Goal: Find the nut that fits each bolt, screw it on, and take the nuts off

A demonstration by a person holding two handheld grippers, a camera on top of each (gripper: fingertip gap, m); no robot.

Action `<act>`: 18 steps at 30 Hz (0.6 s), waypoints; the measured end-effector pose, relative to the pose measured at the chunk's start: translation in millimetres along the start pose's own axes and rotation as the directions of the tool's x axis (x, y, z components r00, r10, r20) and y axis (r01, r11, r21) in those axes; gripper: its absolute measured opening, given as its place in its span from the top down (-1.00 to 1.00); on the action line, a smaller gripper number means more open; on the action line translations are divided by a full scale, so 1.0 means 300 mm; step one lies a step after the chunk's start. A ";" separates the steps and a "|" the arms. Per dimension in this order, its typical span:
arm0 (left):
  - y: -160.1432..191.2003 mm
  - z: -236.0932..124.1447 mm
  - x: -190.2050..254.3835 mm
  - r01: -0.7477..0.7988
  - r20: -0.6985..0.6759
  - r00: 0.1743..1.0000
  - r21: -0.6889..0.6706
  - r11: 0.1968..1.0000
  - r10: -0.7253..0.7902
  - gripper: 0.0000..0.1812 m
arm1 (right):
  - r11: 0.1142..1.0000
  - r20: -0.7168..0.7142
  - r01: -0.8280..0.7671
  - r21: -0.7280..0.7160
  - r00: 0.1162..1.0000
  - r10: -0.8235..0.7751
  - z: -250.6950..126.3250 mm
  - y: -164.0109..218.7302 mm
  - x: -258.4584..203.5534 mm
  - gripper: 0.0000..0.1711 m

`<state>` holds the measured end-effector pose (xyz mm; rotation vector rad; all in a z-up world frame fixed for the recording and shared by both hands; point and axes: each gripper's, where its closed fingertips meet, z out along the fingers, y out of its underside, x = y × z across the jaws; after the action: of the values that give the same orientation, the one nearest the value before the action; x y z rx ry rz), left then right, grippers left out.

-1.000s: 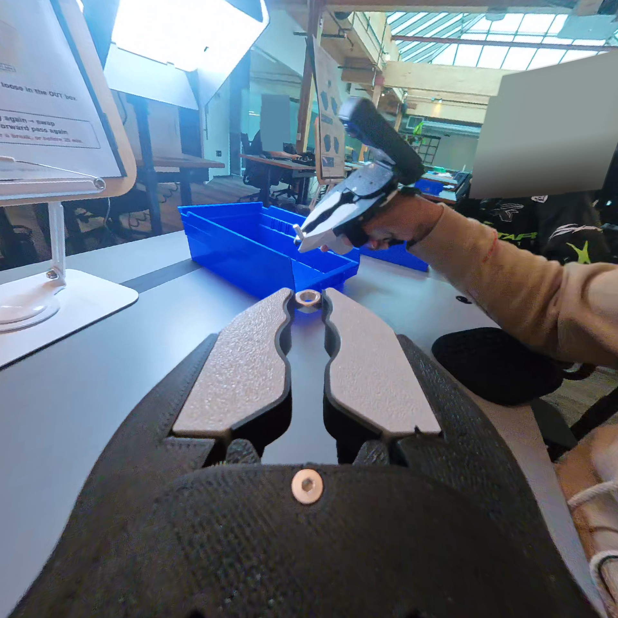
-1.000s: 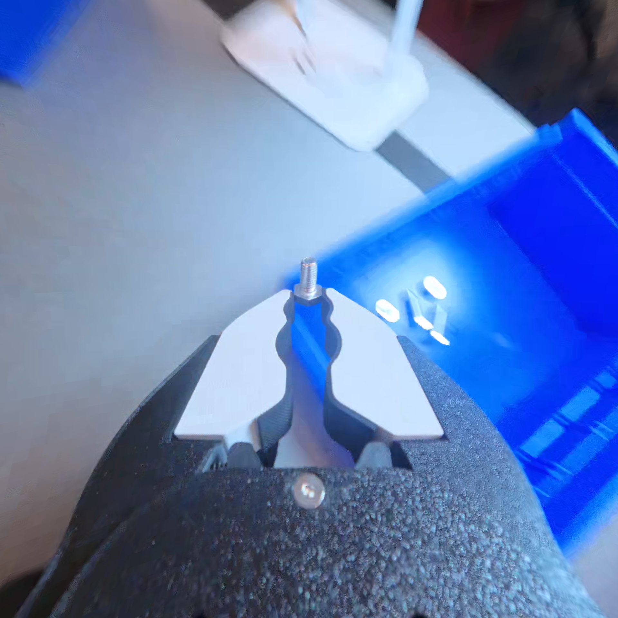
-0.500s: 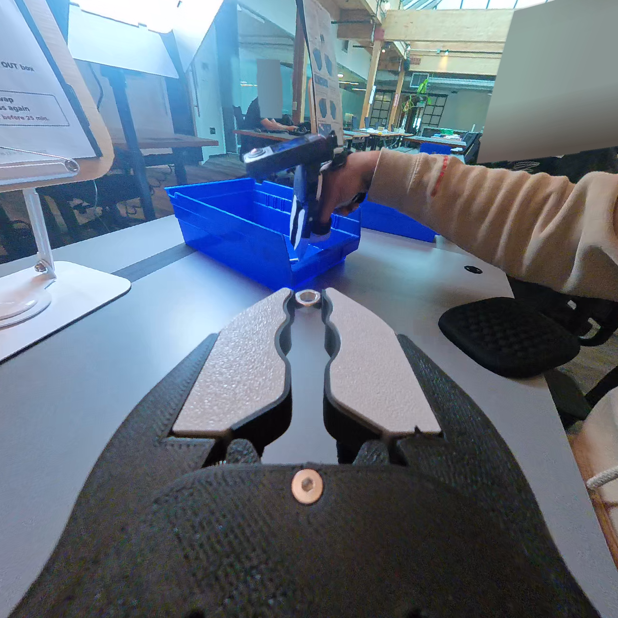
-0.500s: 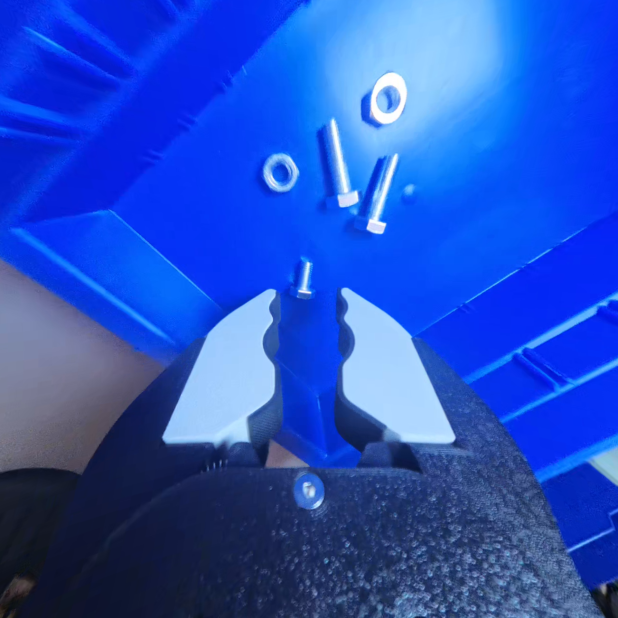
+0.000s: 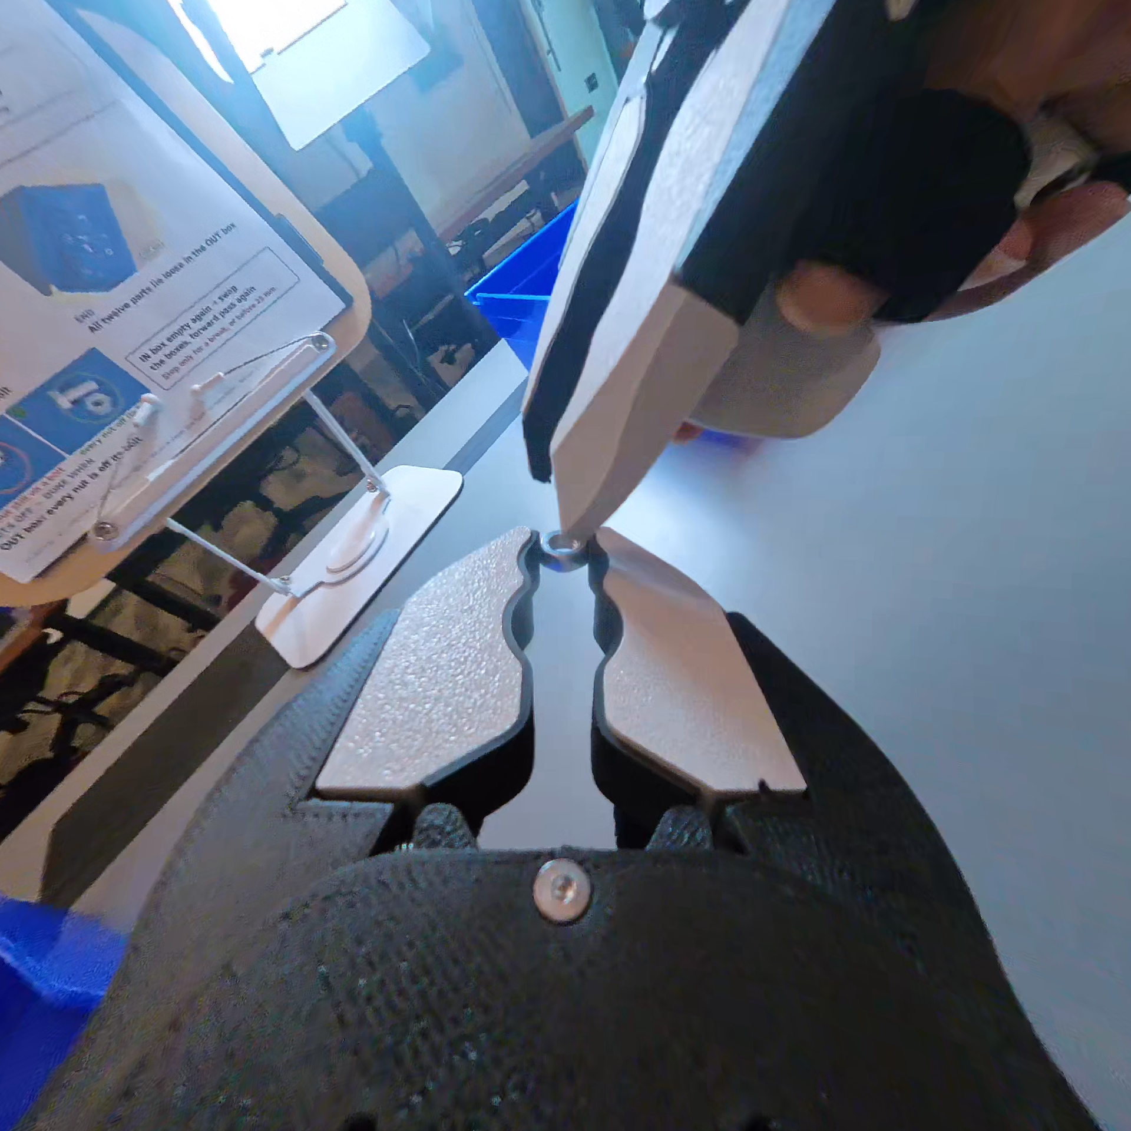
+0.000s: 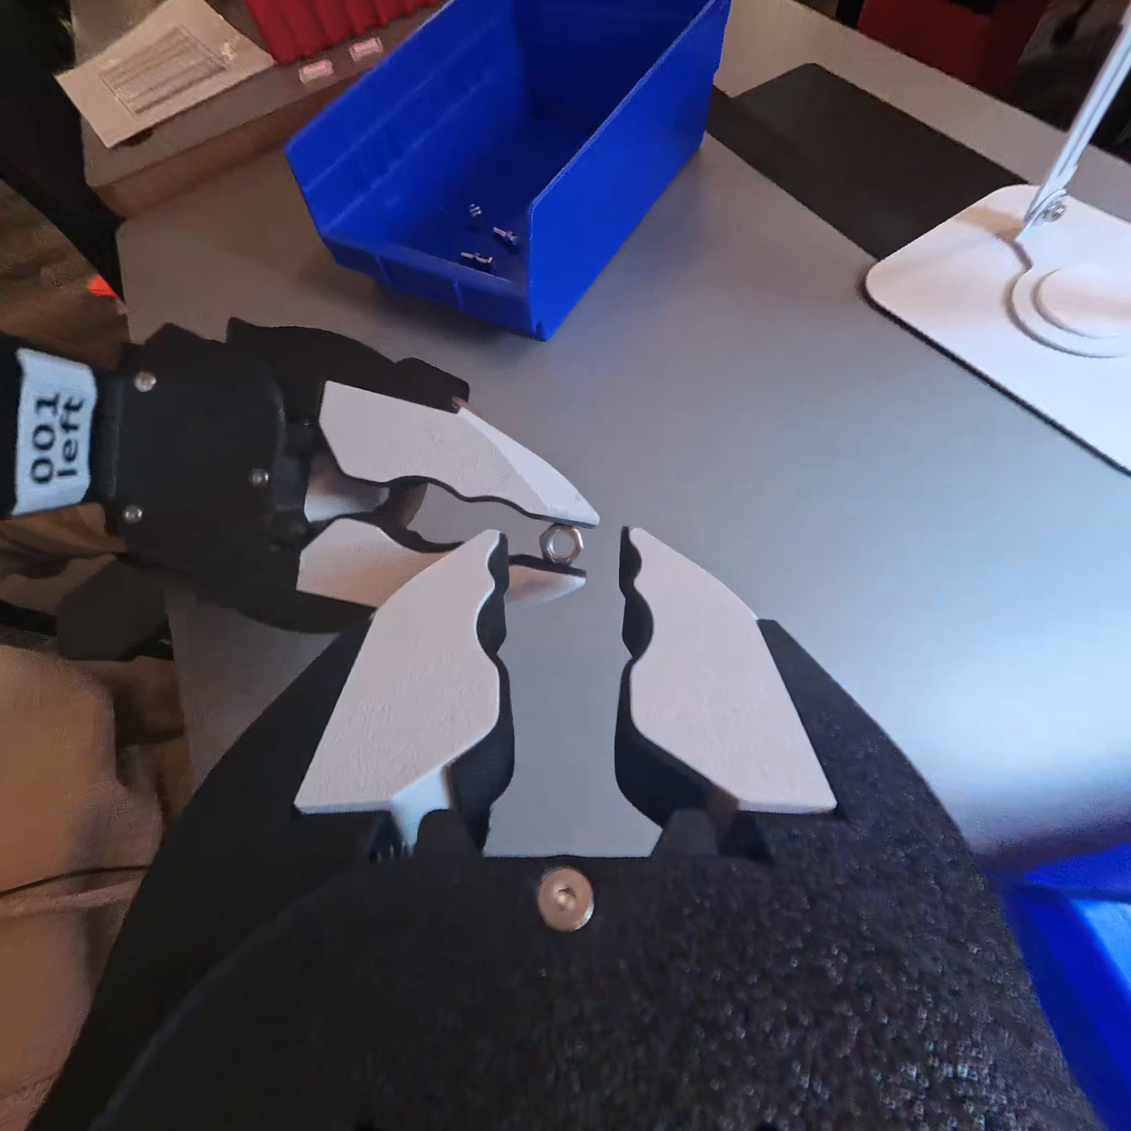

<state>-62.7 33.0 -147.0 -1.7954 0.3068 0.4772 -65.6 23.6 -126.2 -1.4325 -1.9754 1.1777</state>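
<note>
Nearest in the right wrist view, the right gripper (image 6: 562, 538) has its two pale fingers spread apart with nothing between them. It points down at the grey table (image 6: 795, 440). Just past its tips, the left gripper (image 6: 572, 548) comes in from the left and pinches a small silver hex nut (image 6: 558, 543) at the very ends of its fingers, the nut's hole facing the camera. Holding the nut out at the tips like this leaves it exposed, probably so the empty gripper can take it or meet it with a bolt.

The left wrist view shows the same meeting from the other side: the nut (image 5: 564, 543) sits clamped between the left fingertips, and a tip of the right gripper's finger (image 5: 612, 428) reaches down to just above it, seemingly touching.

Farther back on the table stands a blue bin (image 6: 428, 183), with several small bolts (image 6: 489, 245) lying loose on its floor, well apart from both grippers. To the right is the white base of a stand (image 6: 979, 318), which holds a printed sheet (image 5: 153, 275). Another blue bin edge (image 6: 1077, 955) shows at the lower right.
</note>
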 end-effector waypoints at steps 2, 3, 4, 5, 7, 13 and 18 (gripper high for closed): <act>-0.005 -0.003 -0.001 -0.081 0.048 0.995 -0.014 0.997 0.082 0.84 | 0.999 0.022 -0.029 -0.013 0.999 0.030 0.042 0.014 -0.019 0.62; -0.009 -0.006 -0.001 -0.110 0.067 0.992 -0.019 0.994 0.112 0.84 | 0.999 0.019 -0.032 -0.020 0.999 0.032 0.058 0.022 -0.023 0.68; -0.004 -0.006 -0.001 -0.131 0.080 0.988 -0.039 0.991 0.134 0.84 | 0.999 0.007 -0.028 -0.026 1.000 0.028 0.069 0.028 -0.021 0.72; 0.002 -0.006 -0.006 -0.143 0.093 0.985 -0.051 0.988 0.147 0.84 | 0.999 -0.003 -0.026 -0.026 1.000 0.026 0.075 0.030 -0.018 0.75; 0.005 -0.004 -0.011 -0.142 0.094 0.985 -0.061 0.988 0.147 0.84 | 1.000 -0.020 -0.007 -0.021 1.000 0.007 0.076 0.029 -0.014 0.82; 0.015 -0.008 -0.035 0.022 0.010 1.000 -0.020 1.000 -0.022 0.64 | 0.993 -0.174 0.047 -0.106 0.983 -0.065 -0.054 0.004 0.219 0.82; -0.017 -0.051 -0.154 0.226 -0.001 0.974 0.071 0.972 -0.226 0.67 | 0.925 -0.585 -0.215 -0.313 0.811 -0.009 -0.371 0.161 0.849 0.81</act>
<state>-98.8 17.8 -117.5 -1.7341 0.1101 0.3075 -51.5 305.0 -139.1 -1.8338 -1.7284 0.3188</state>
